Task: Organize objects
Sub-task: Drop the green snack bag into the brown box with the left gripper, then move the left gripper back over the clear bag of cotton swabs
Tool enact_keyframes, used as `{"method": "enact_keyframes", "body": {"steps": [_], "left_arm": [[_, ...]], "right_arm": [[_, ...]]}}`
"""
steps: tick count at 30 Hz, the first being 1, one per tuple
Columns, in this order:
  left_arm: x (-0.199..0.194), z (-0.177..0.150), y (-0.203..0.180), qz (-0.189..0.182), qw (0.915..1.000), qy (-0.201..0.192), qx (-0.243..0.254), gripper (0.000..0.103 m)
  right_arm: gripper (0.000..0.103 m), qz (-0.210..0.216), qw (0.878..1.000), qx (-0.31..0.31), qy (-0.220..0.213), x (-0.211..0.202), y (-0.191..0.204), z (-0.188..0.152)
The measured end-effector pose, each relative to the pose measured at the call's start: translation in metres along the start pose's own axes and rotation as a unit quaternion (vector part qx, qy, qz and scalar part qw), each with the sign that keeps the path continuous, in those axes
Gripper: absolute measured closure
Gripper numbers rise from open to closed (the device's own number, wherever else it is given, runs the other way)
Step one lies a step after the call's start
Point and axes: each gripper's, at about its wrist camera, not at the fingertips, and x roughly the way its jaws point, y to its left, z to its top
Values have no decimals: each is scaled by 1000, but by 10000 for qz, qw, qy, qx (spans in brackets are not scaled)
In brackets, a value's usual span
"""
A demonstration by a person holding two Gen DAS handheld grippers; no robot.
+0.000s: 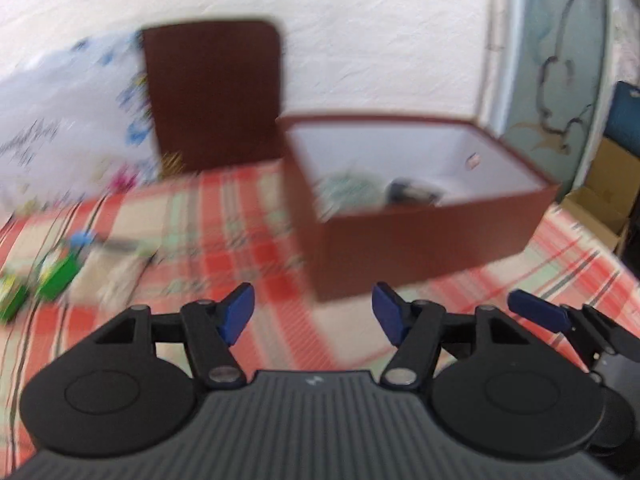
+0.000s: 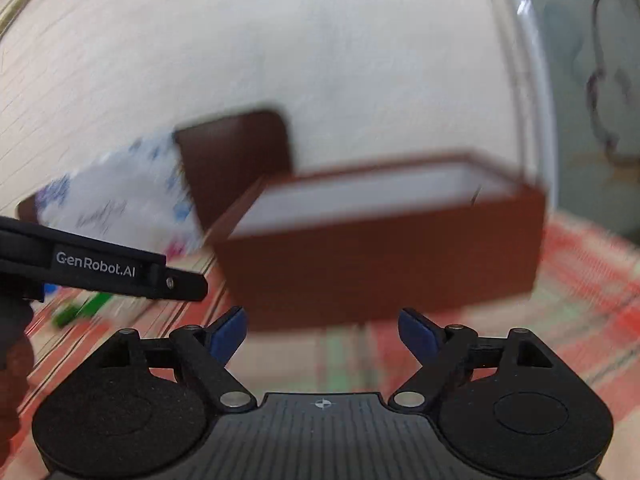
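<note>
An open brown box with a white inside stands on the checked cloth; it also shows in the right wrist view. Blurred items lie in it. Its brown lid leans upright against the wall behind; the lid shows in the right wrist view too. Green packets lie at the left. My left gripper is open and empty, in front of the box. My right gripper is open and empty, just short of the box's front wall. The right gripper's blue fingertip shows at the right edge of the left wrist view.
A white printed bag leans on the wall at the left. A cardboard carton and a painted panel stand at the right past the cloth's edge. The left gripper's arm crosses the right wrist view at the left.
</note>
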Motion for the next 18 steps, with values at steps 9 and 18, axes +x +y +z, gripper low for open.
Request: {"method": "enact_keyframes", "body": {"steps": [9, 18], "left_arm": [[-15, -86, 128, 1463, 9861, 403, -679, 30], [-10, -90, 218, 2116, 9643, -173, -1583, 13]], "right_arm": [[35, 1093, 9736, -1635, 1159, 18, 117, -30], [28, 1437, 9655, -1728, 1315, 92, 183, -11]]}}
